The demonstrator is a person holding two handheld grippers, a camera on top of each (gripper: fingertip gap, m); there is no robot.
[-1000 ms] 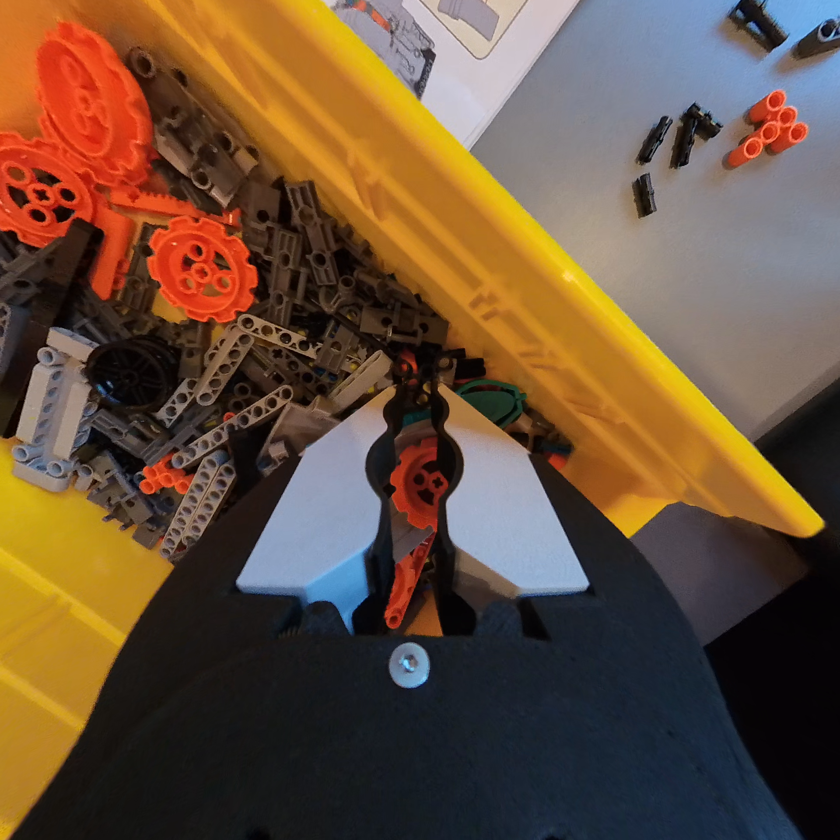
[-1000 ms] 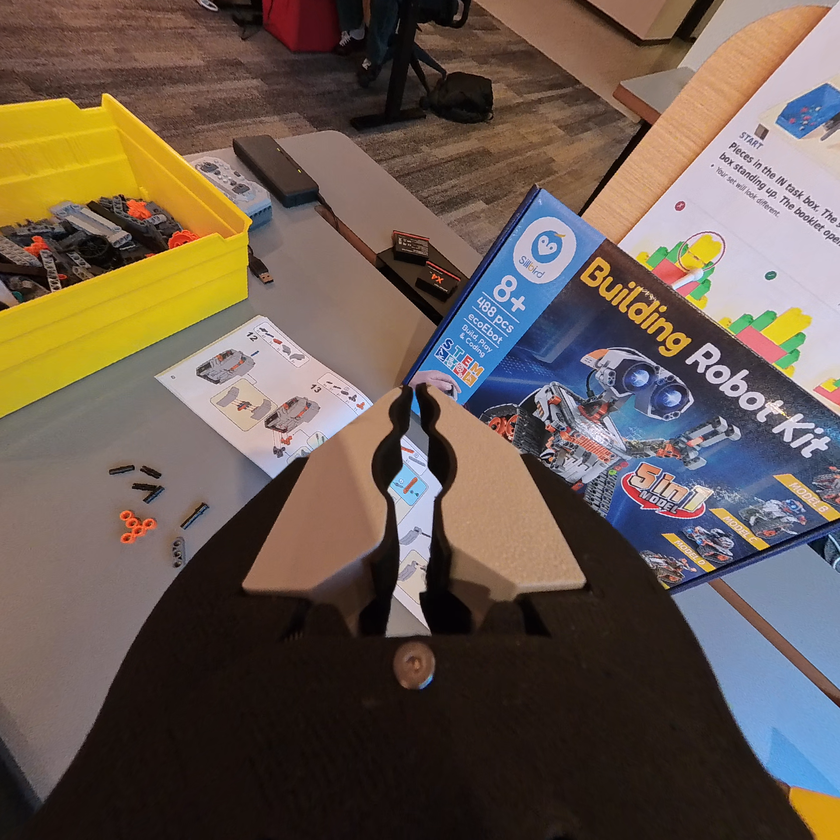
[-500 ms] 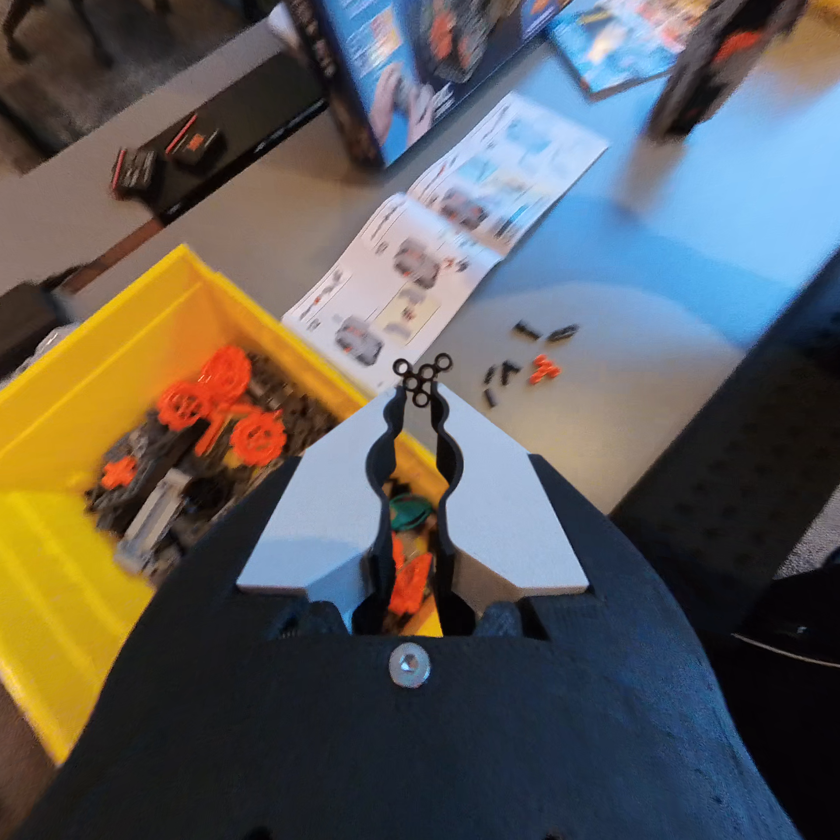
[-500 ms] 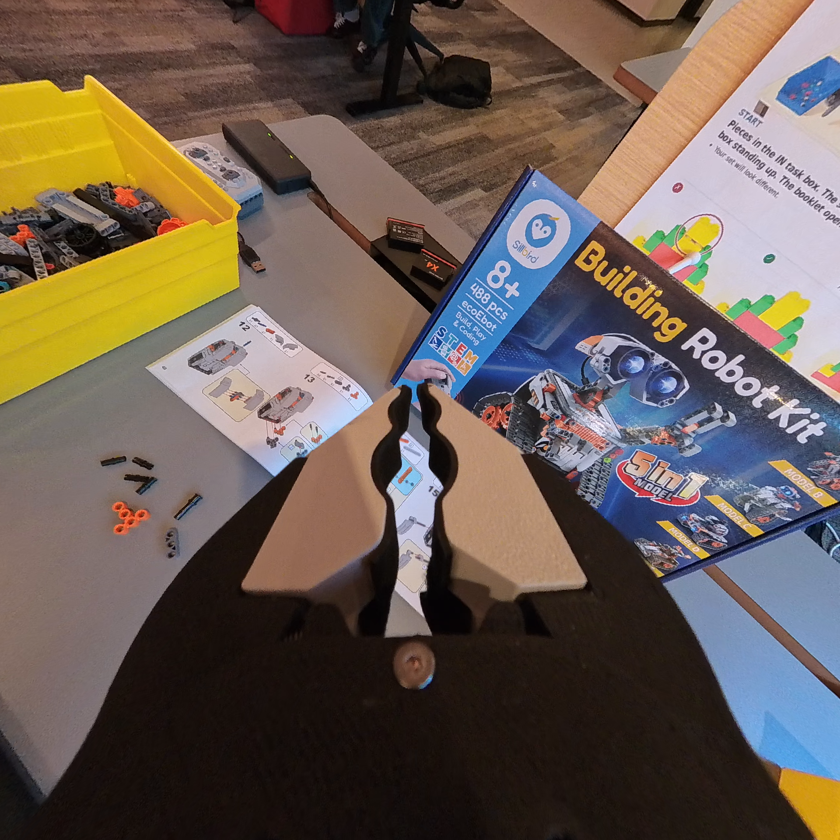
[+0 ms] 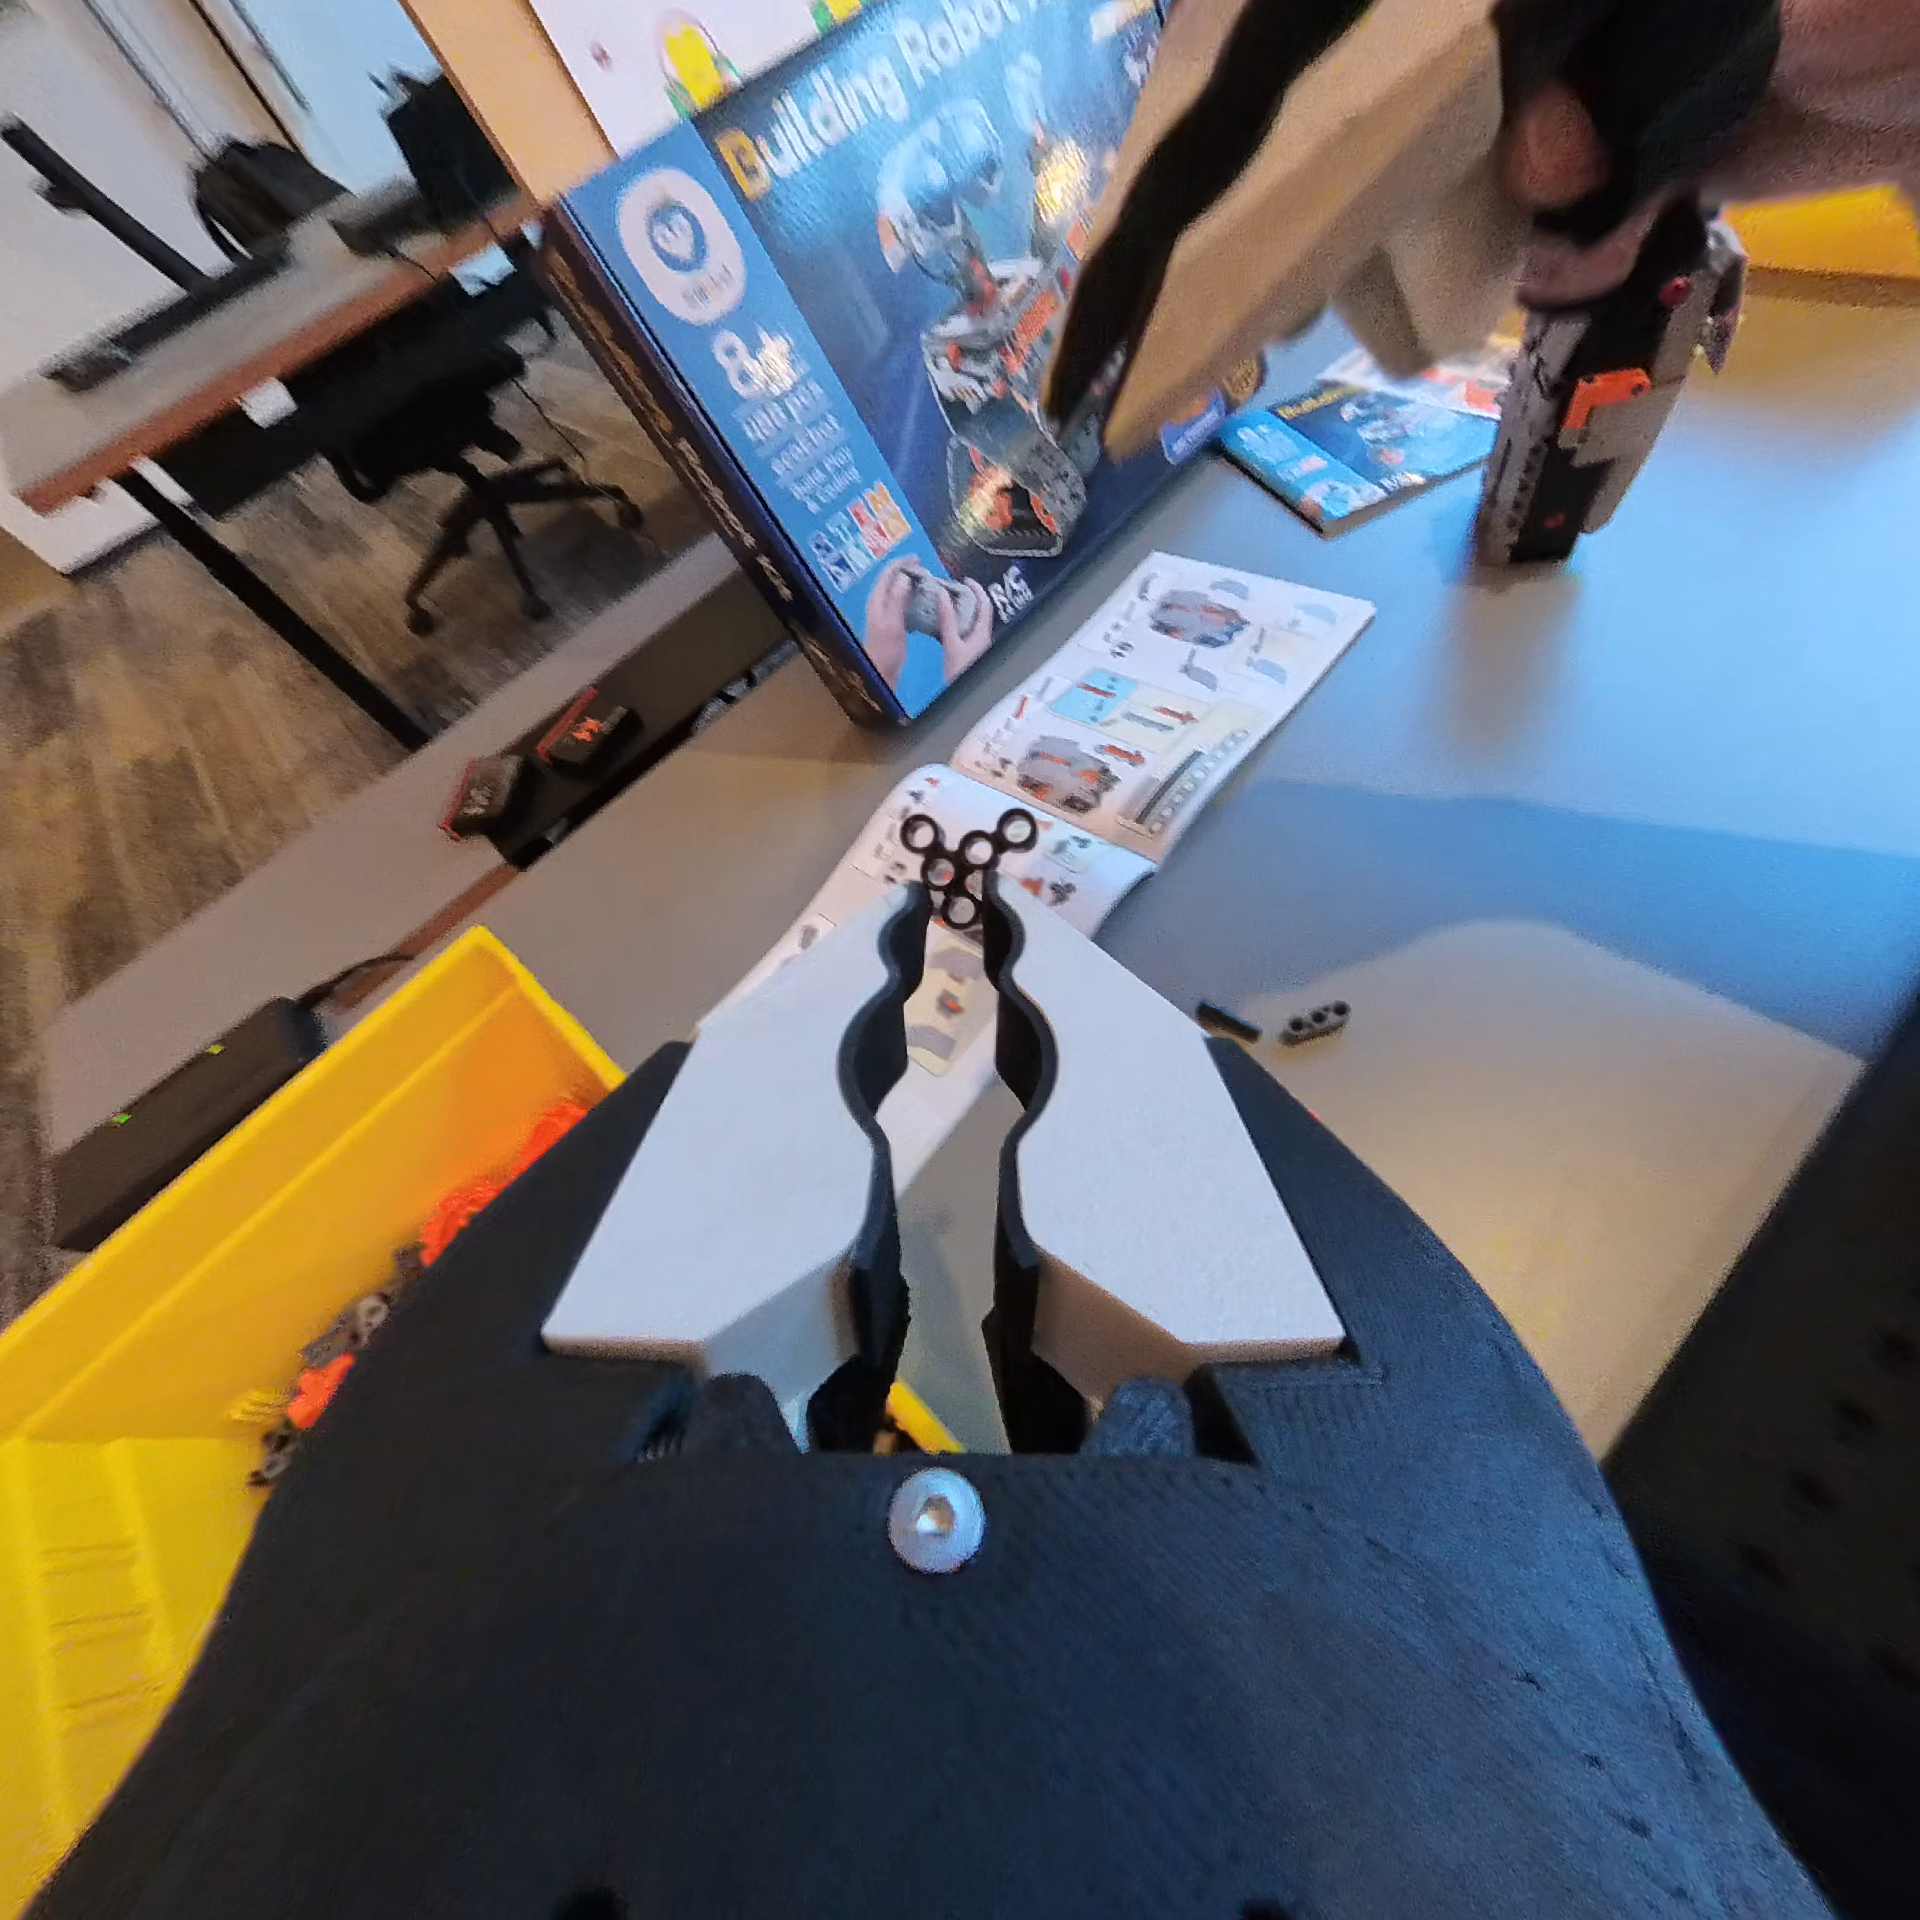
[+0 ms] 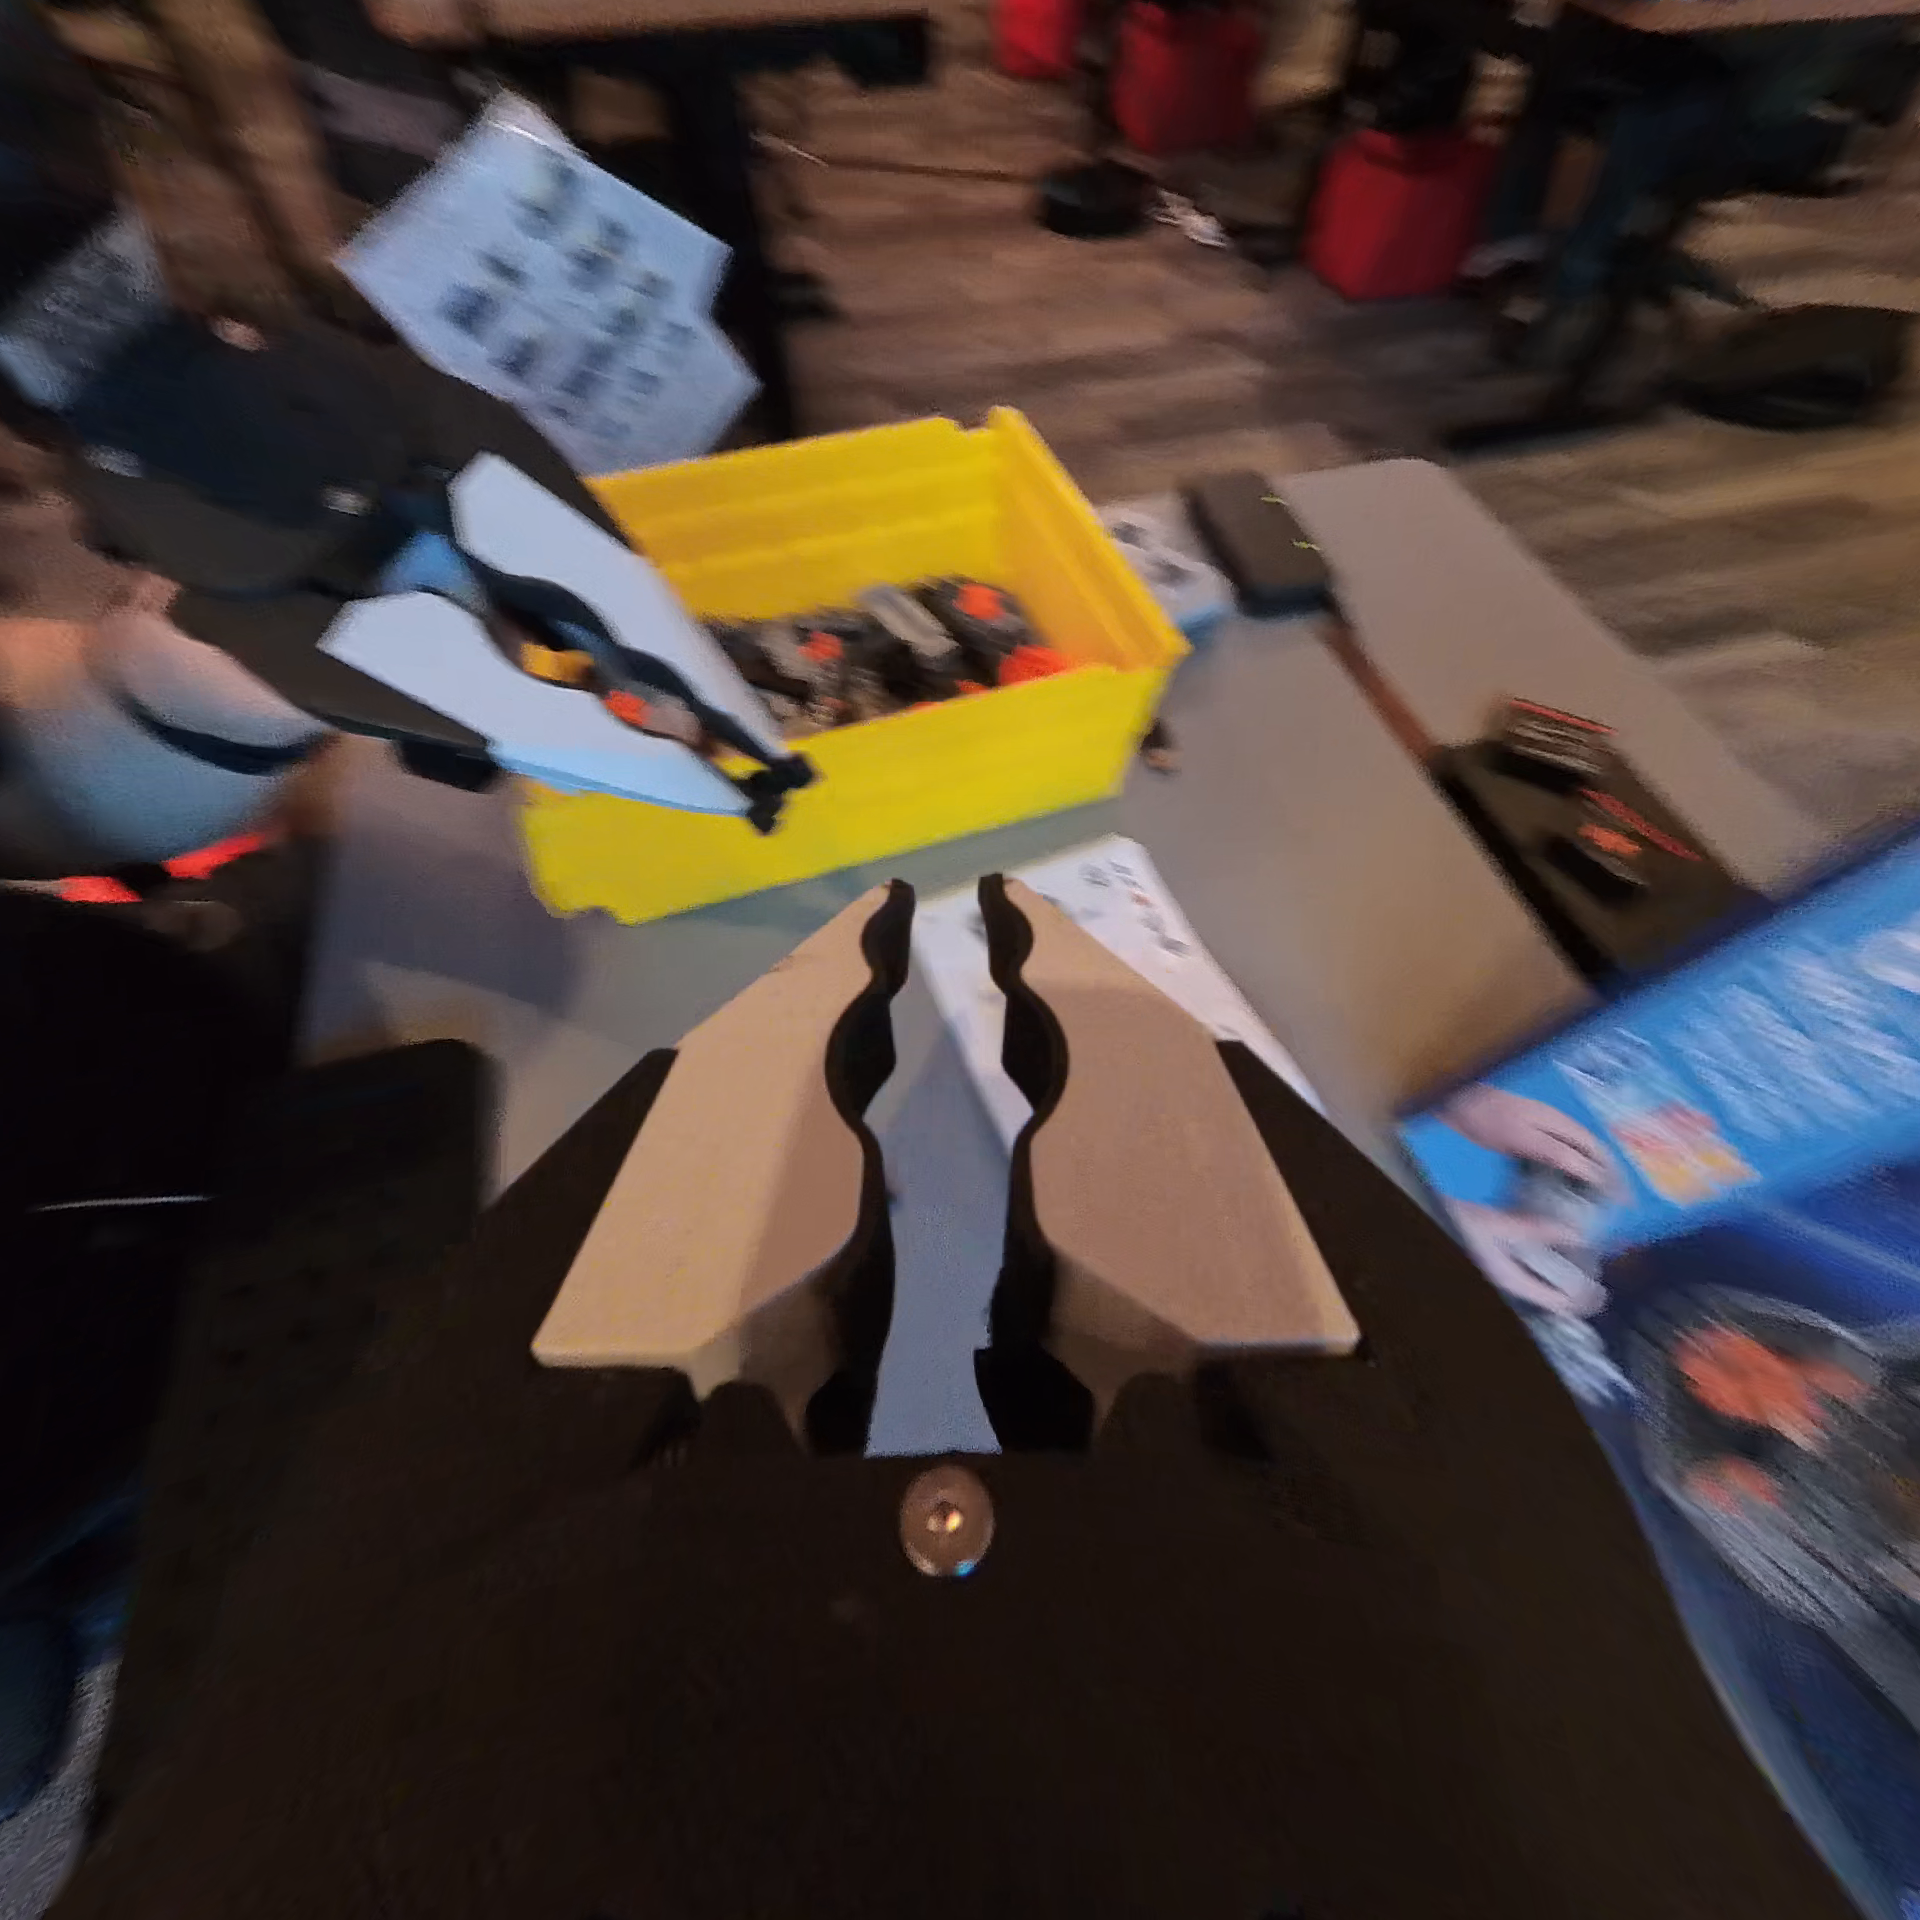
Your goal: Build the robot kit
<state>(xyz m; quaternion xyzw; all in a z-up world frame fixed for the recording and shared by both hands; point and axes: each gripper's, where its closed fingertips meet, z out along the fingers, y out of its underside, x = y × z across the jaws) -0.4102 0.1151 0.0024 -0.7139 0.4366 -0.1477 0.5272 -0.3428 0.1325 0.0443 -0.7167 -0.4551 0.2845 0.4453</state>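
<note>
While I'm holding the left gripper (image 5: 958, 896) above the grey bench (image 5: 1558, 831), its jaws are pinching a small black multi-hole connector piece (image 5: 964, 862) at the tips, over the open instruction booklet (image 5: 1143, 707). The yellow bin (image 5: 260, 1195) of parts is sitting lower left. I'm keeping the right gripper (image 6: 945, 894) empty, jaws narrowly parted, facing the bin; that view is blurring.
</note>
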